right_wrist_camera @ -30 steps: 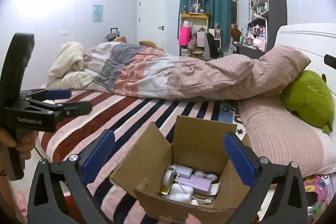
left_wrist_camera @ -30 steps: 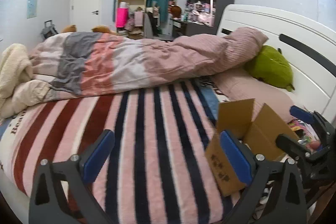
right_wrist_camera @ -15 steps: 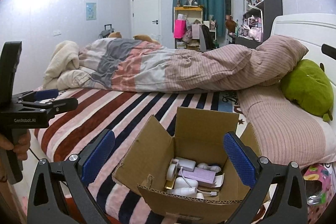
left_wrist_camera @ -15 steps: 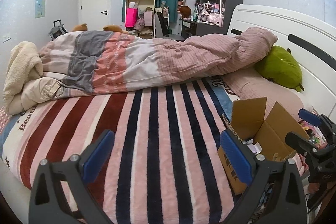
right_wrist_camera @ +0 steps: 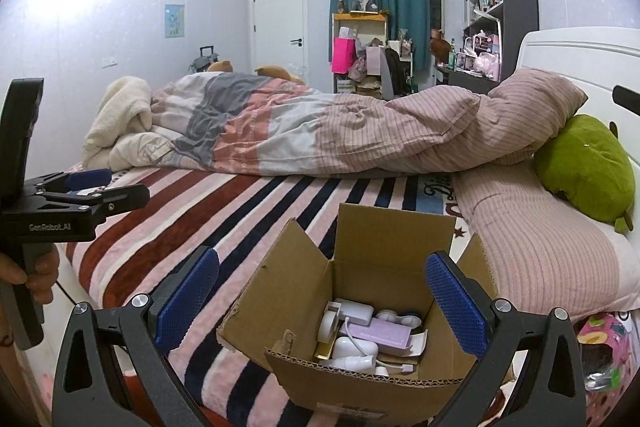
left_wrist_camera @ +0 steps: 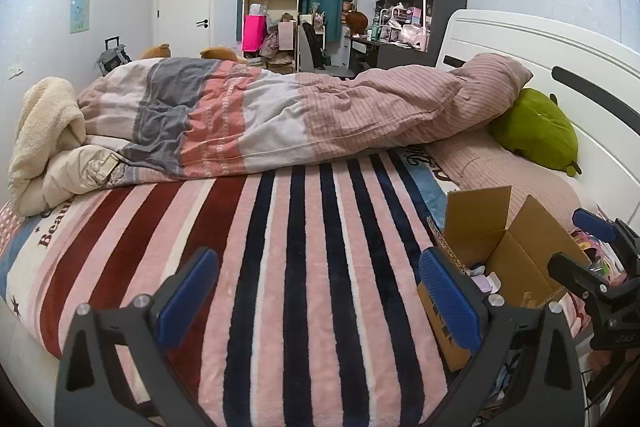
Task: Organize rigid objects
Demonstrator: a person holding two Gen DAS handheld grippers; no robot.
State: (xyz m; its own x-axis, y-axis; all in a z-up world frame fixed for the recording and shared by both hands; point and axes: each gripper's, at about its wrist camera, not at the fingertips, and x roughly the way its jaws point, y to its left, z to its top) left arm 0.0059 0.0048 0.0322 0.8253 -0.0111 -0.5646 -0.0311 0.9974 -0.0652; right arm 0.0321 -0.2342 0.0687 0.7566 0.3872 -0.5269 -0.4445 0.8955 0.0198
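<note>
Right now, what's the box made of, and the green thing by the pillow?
Box: brown corrugated cardboard, matte; the wavy layer shows along its cut front edge. Green thing: probably a plush toy, soft fuzzy fabric that looks stuffed.

Evenly lit and sharp, glare on the left wall (right_wrist_camera: pixel 80 11), fisheye-bent black-vignetted edges.

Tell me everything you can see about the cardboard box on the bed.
The box is plain brown corrugated cardboard, open at the top with its flaps standing up. It sits on the striped blanket near the bed's edge, beside the pink pillow. Inside lie small white items, a lilac case and a white cable. It has printing on one side.
</note>
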